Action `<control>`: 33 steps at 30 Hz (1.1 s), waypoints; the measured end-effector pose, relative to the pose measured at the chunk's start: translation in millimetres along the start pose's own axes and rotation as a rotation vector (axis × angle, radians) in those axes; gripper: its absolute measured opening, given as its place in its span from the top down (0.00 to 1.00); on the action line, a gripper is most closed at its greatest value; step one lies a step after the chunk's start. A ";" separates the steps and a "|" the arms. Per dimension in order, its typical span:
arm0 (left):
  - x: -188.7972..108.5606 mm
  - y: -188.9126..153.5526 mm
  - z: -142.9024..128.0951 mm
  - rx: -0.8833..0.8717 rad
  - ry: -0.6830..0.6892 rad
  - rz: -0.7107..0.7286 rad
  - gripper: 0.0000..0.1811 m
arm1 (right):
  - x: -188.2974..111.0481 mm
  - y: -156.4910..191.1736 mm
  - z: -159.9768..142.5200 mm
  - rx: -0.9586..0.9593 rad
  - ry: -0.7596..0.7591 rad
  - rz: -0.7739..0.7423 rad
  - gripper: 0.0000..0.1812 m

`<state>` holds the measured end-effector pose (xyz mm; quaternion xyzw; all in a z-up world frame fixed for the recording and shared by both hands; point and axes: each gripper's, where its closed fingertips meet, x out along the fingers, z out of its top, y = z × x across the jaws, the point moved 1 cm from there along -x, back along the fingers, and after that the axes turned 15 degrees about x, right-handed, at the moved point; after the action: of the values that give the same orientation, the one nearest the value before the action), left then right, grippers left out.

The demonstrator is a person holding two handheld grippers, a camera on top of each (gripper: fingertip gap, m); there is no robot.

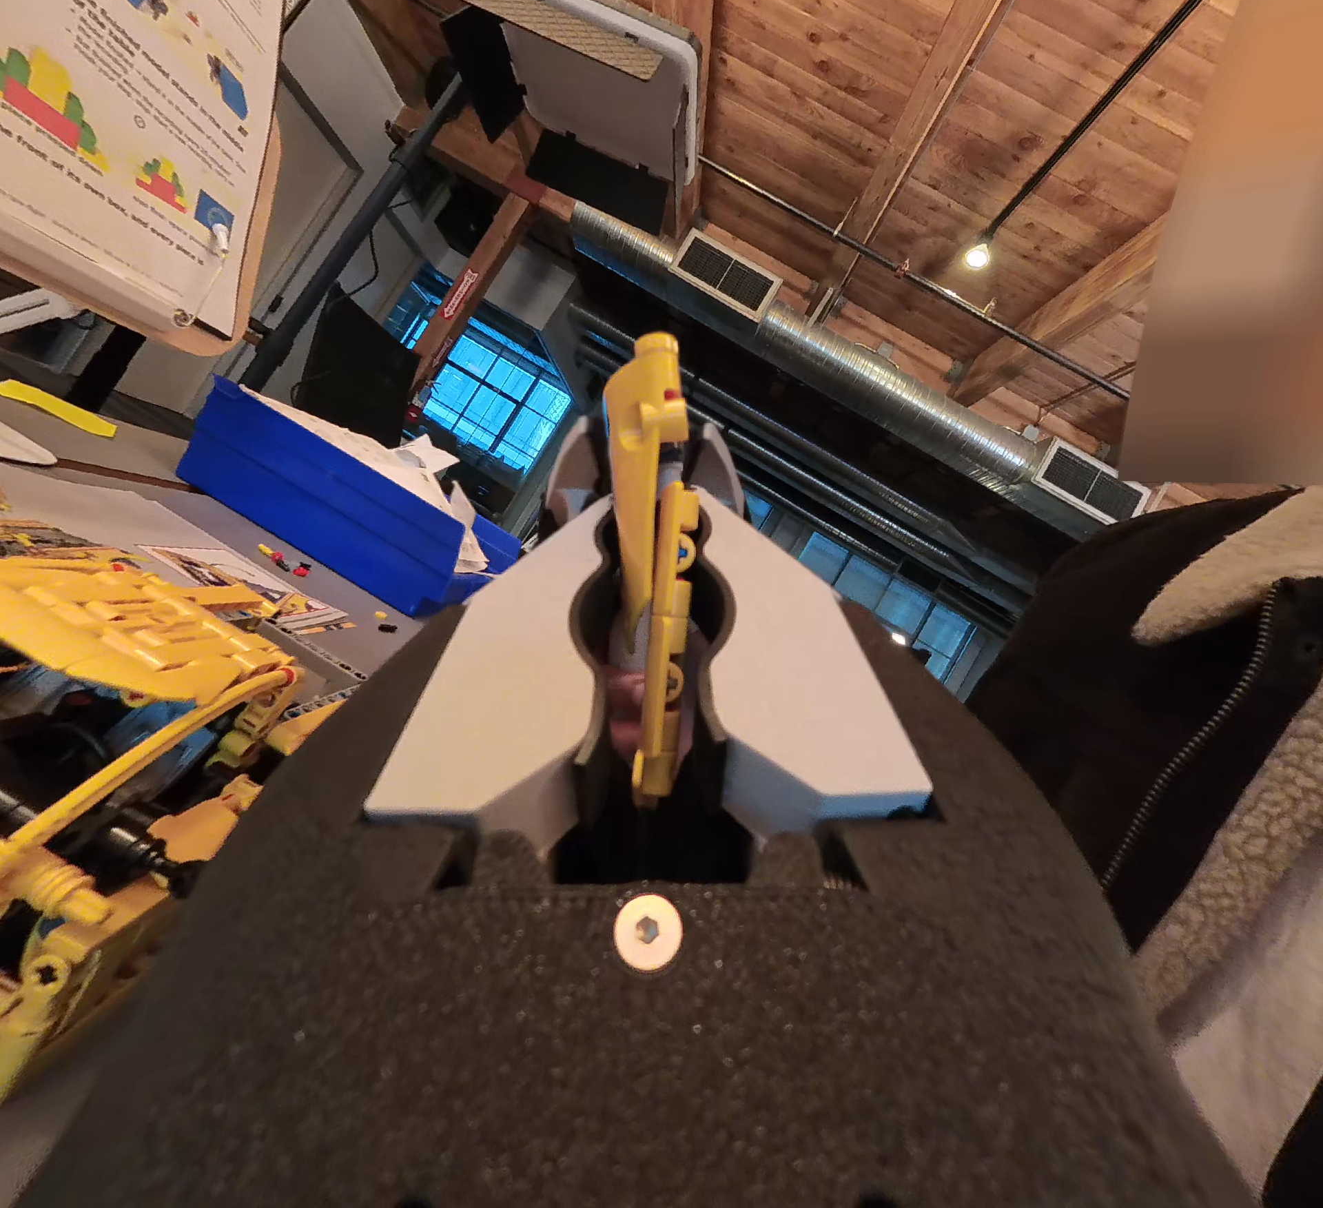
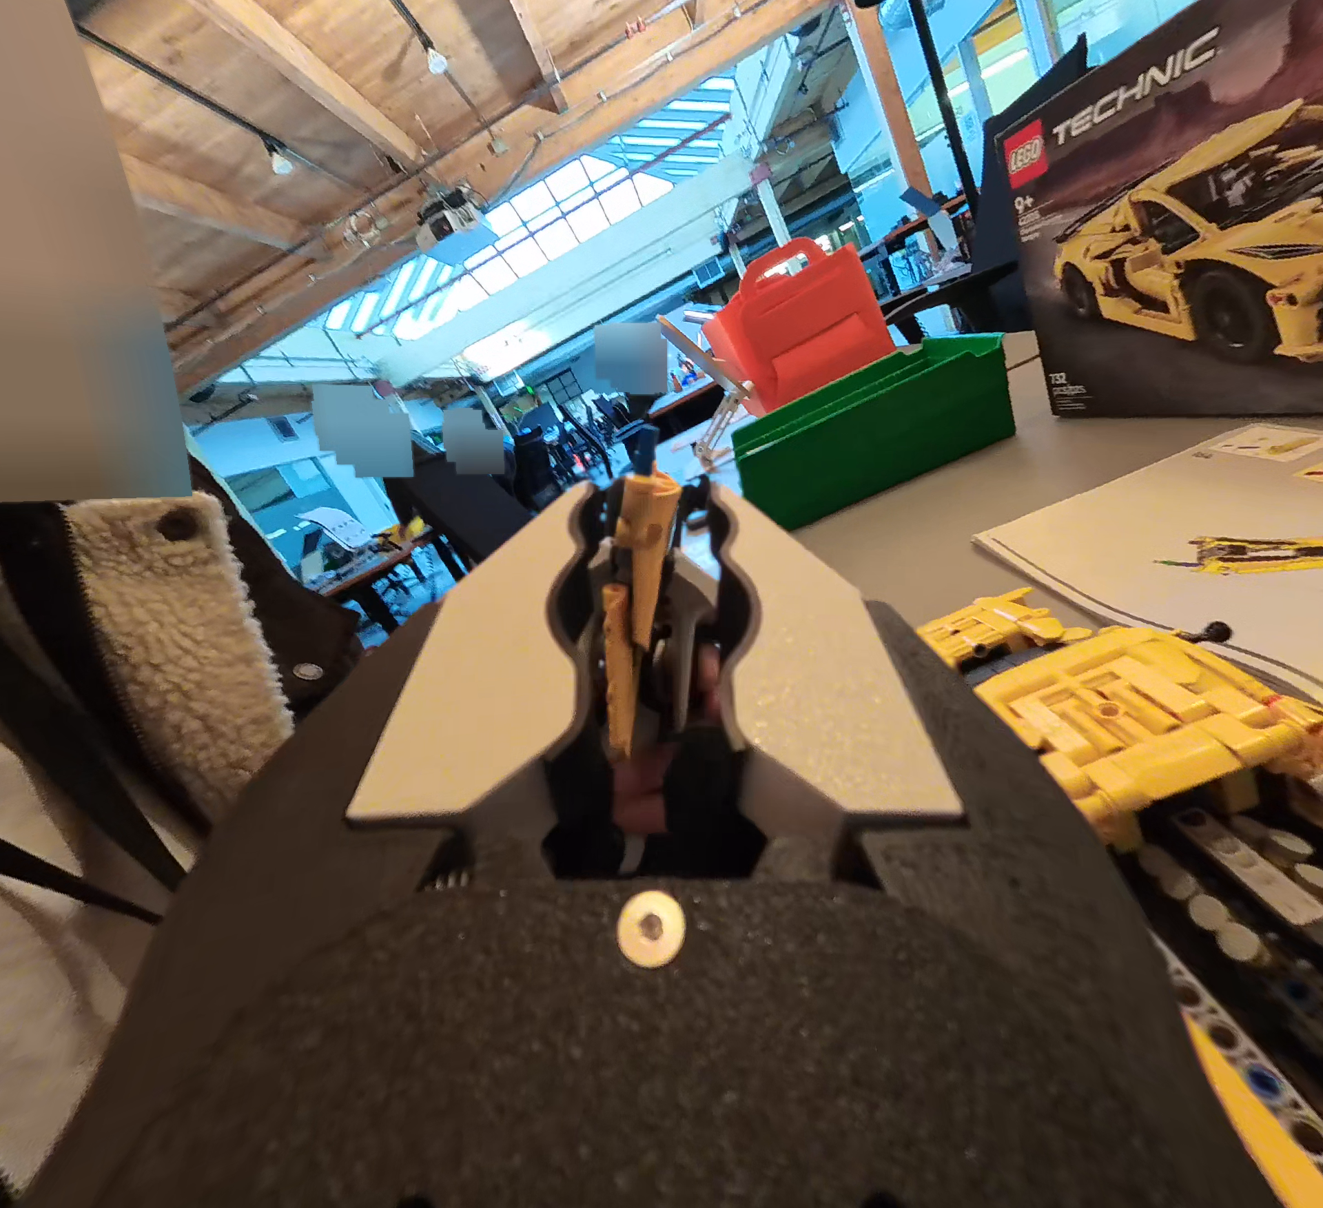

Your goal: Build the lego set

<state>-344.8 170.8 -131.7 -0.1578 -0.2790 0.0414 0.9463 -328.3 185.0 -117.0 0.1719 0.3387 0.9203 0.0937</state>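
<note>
Wooden ceiling boards and beams hang over a grey bench (image 1: 143,515), with one ribbed metal duct (image 1: 895,379) running below them and blue-lit windows behind. Going from the left in the left wrist view: one instruction poster (image 1: 136,85) stands at the bench's far edge, one blue bin (image 1: 322,493) holding papers sits beyond it, a few tiny loose pieces (image 1: 286,561) lie on the bench in front of the bin, and the partly built yellow lego car (image 1: 143,658) lies at the left edge. At centre the left tool (image 1: 648,601) is clamped on one thin yellow lego panel assembly (image 1: 655,529), held edge-on and upright, its top rising past the fingertips; the other tool's grey tips show just behind it. A person's dark jacket with a fleece collar (image 1: 1181,708) fills the right side. In the right wrist view the same jacket is at the left; the right tool (image 2: 644,601) grips the same yellow assembly from the opposite side, with a blue pin at its top. Farther right stand one red plastic case (image 2: 802,322) behind one green bin (image 2: 880,422), then one lego box (image 2: 1174,228) upright at the bench's back, one open instruction booklet (image 2: 1145,551) lying flat, and the yellow car at the lower right beside the tool.
</note>
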 end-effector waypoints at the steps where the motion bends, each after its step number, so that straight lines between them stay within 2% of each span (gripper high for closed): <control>1: -0.4 0.3 0.7 -0.003 -0.004 0.001 0.93 | -0.3 -0.3 0.0 -0.022 0.008 -0.008 0.83; 5: -0.1 -0.5 1.0 -0.002 -0.006 -0.004 0.92 | -4.9 2.7 2.9 -0.181 0.039 -0.054 0.78; 10: -1.3 2.3 0.7 -0.047 -0.009 -0.001 0.92 | -11.0 12.0 -9.0 -0.630 0.225 -0.174 0.73; 13: -1.0 2.5 0.1 -0.063 -0.007 -0.003 0.92 | -14.6 3.0 -18.1 -0.841 0.328 -0.317 0.70; 17: -0.4 0.9 -0.4 -0.070 -0.003 -0.012 0.92 | -17.3 4.3 -15.1 -1.056 0.281 -0.395 0.68; 19: 1.1 -2.8 -0.9 -0.057 0.001 -0.029 0.92 | -17.5 4.4 -20.5 -1.020 0.316 -0.375 0.67; 22: 4.9 -14.0 -1.5 -0.002 0.007 -0.075 0.92 | -19.3 13.7 -21.2 -0.718 0.275 -0.249 0.68; 26: 6.9 -23.8 2.6 0.098 -0.019 -0.098 0.92 | -22.9 17.3 -11.6 -0.391 0.219 -0.168 0.81; 30: 9.0 -28.8 1.4 0.123 -0.012 -0.116 0.92 | -17.9 30.2 -14.6 -0.242 0.211 -0.050 0.84; 33: 10.5 -30.2 -1.3 0.151 0.004 -0.116 0.92 | -15.6 29.4 -14.2 -0.194 0.196 -0.039 0.90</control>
<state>-335.5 143.6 -117.6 -0.0696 -0.2818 0.0069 0.9569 -321.0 150.0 -111.8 0.0647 0.2591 0.9591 0.0940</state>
